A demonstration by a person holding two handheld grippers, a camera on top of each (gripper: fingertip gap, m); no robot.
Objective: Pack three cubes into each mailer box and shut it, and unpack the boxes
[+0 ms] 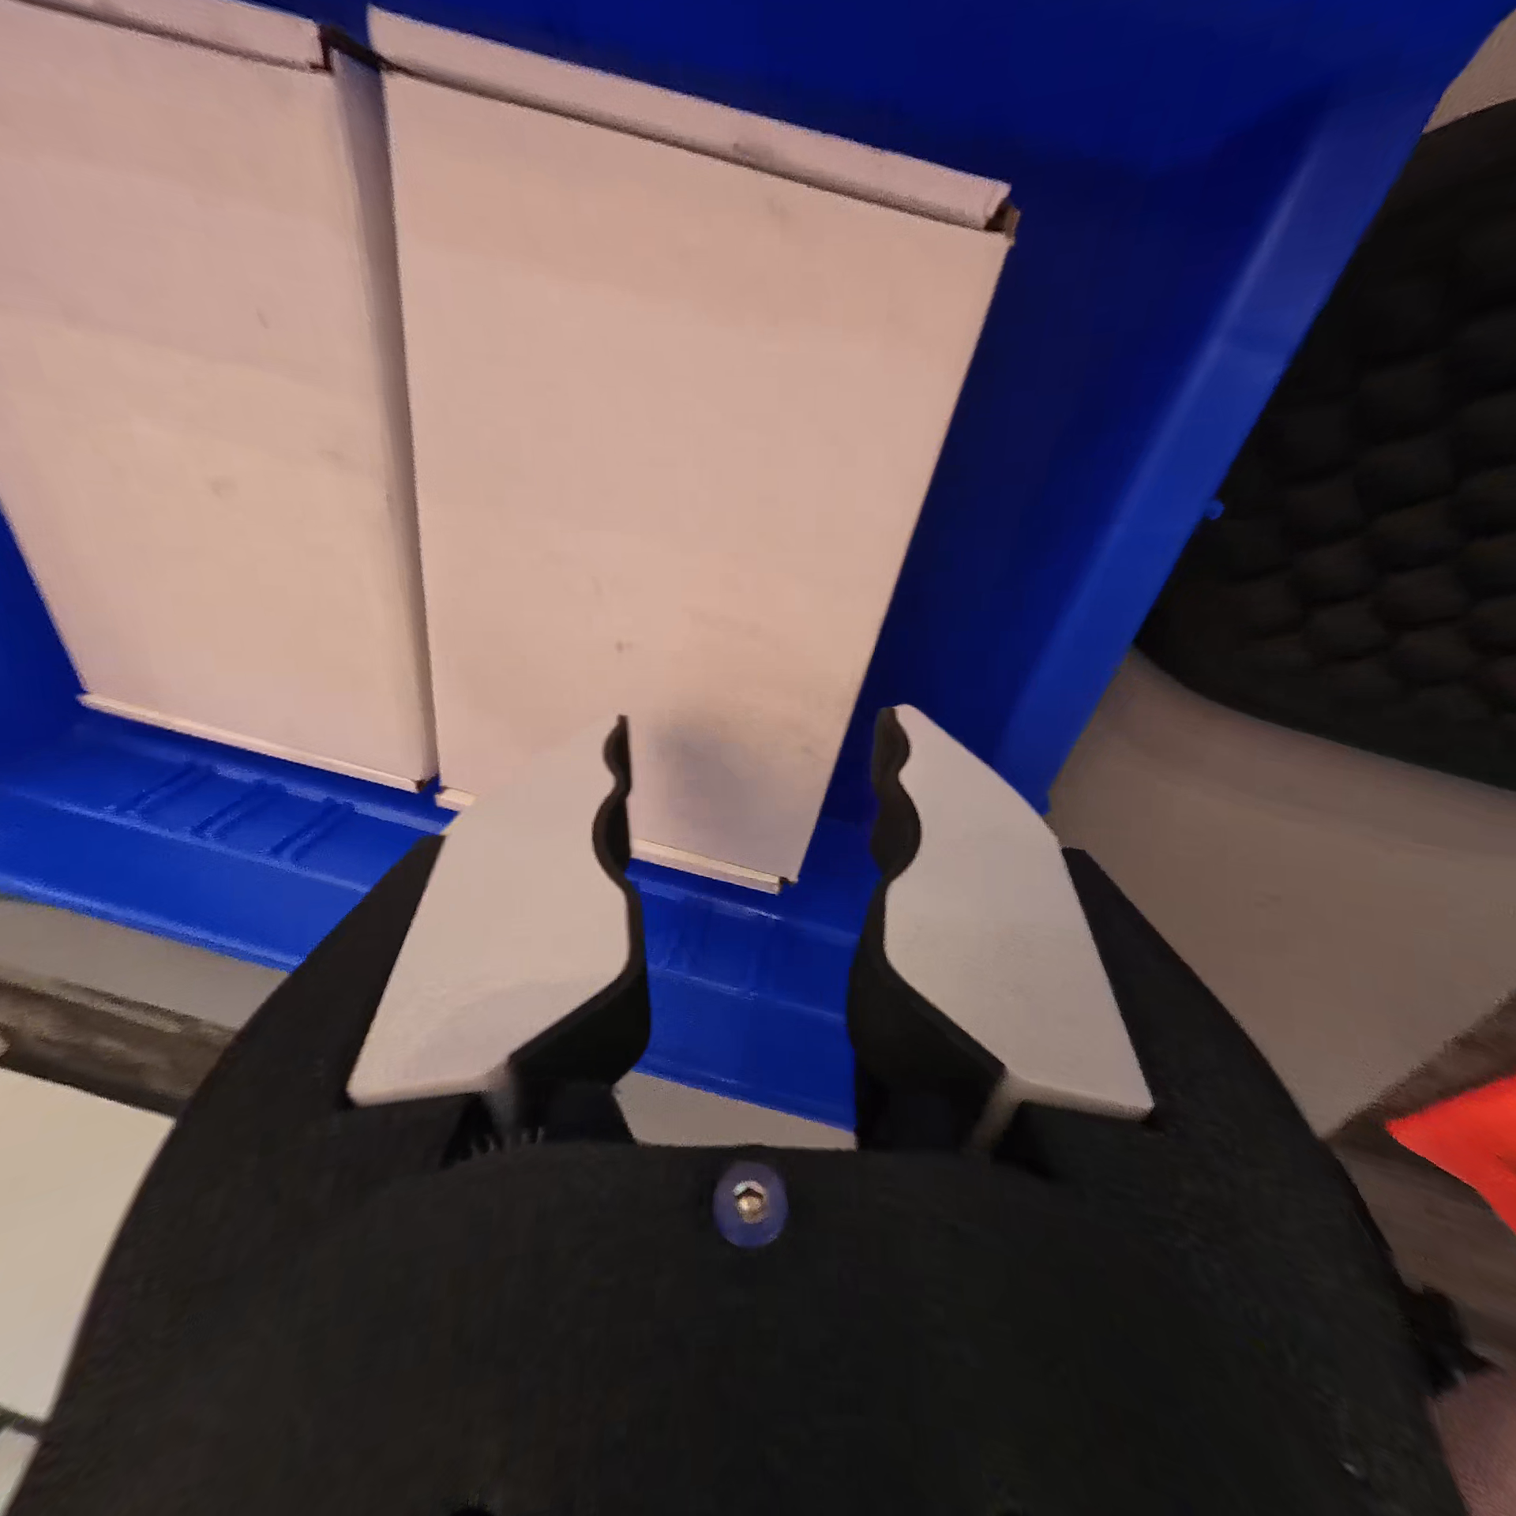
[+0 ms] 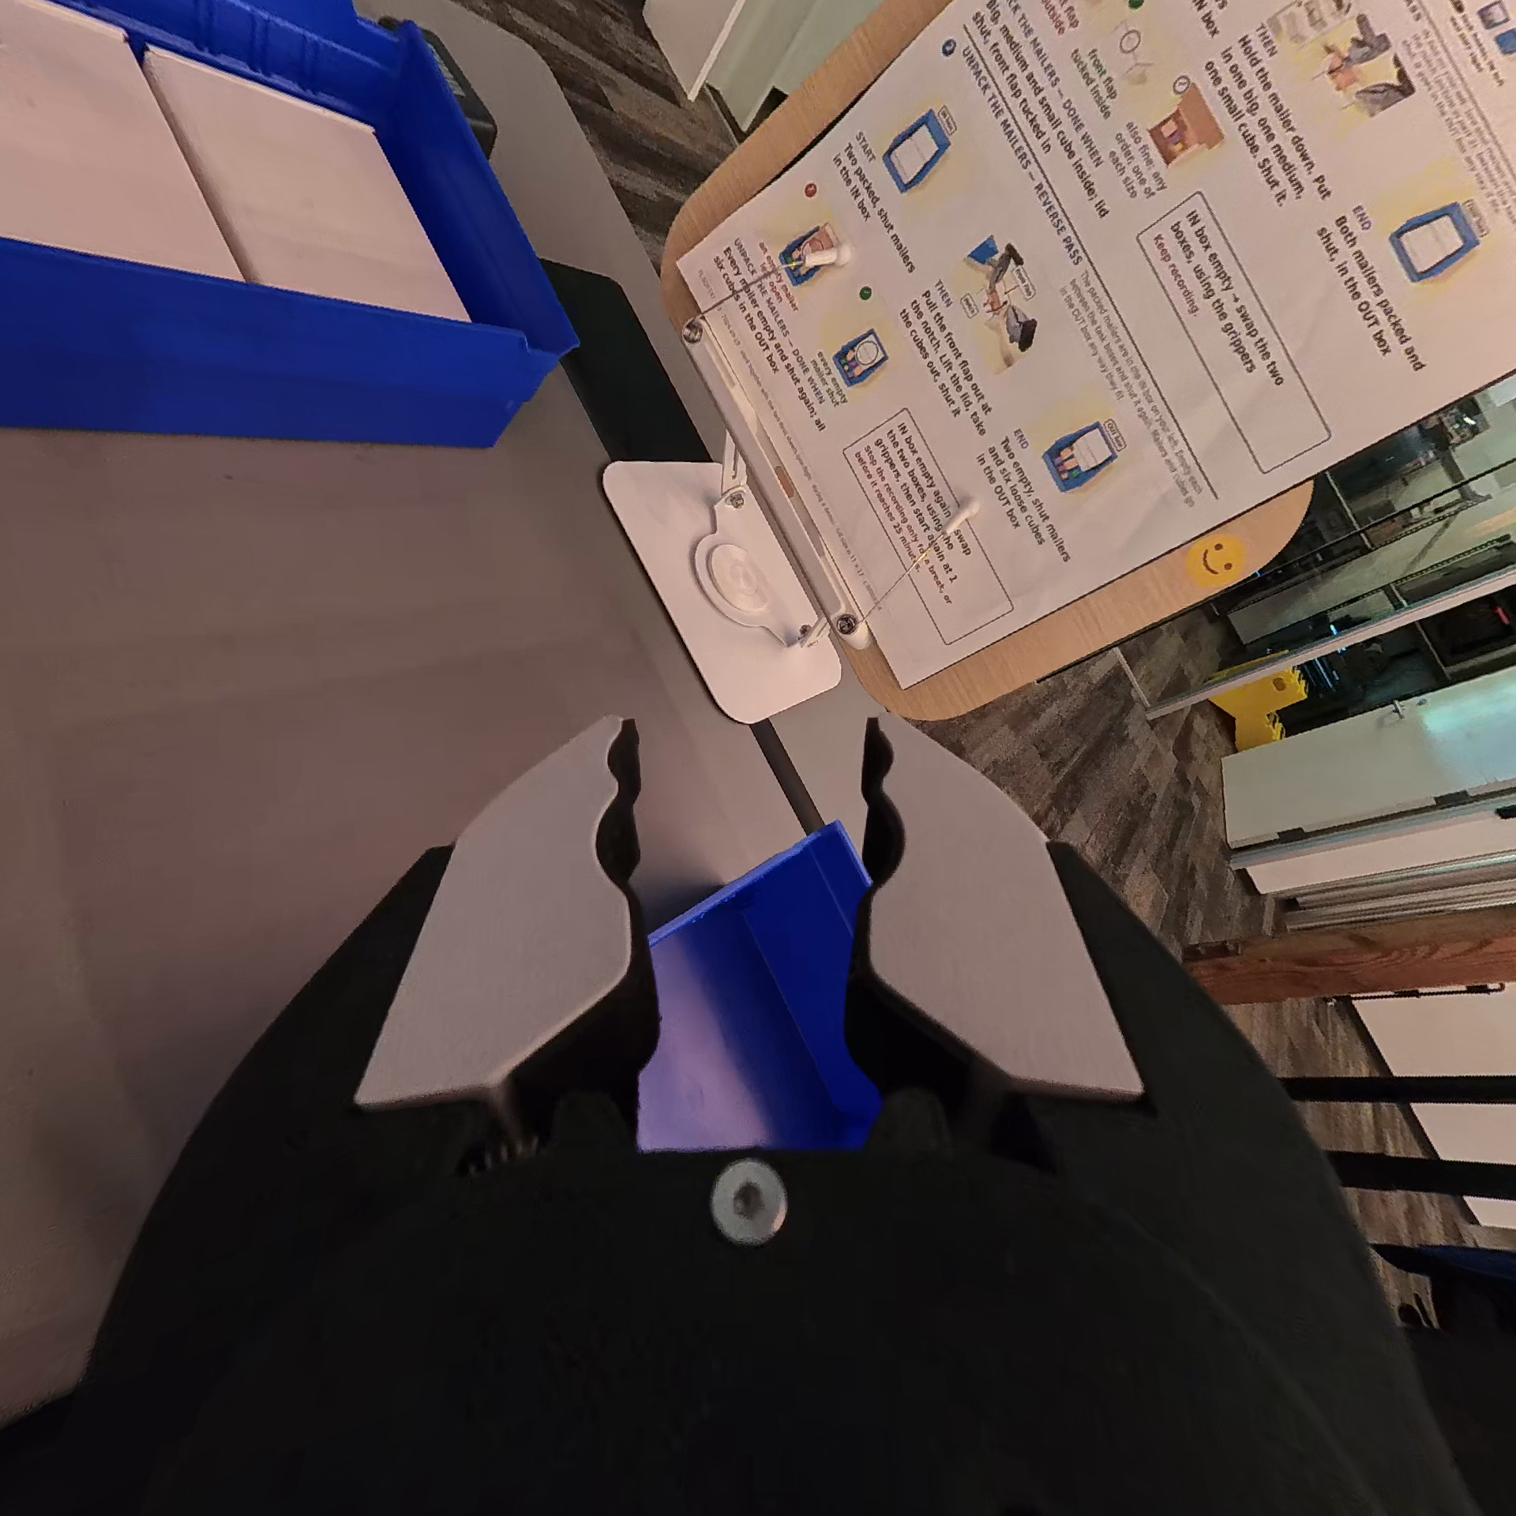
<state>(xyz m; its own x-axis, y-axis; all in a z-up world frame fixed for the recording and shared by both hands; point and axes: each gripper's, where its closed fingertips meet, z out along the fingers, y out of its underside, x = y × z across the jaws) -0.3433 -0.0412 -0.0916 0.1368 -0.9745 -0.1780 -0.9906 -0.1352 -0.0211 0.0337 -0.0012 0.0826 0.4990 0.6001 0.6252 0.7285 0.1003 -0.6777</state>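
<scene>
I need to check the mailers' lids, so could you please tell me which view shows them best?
The left wrist view: both shut mailers fill it, lying in the blue bin. The right wrist view shows only their corner obliquely.

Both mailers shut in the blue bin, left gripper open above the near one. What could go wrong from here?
1. The mailers lie side by side, nearly touching, so a finger of the left gripper may snag the neighbour.
2. The right gripper straddles a second blue bin's wall and could knock it.
3. The left view is blurred, so aim may be off.
</scene>
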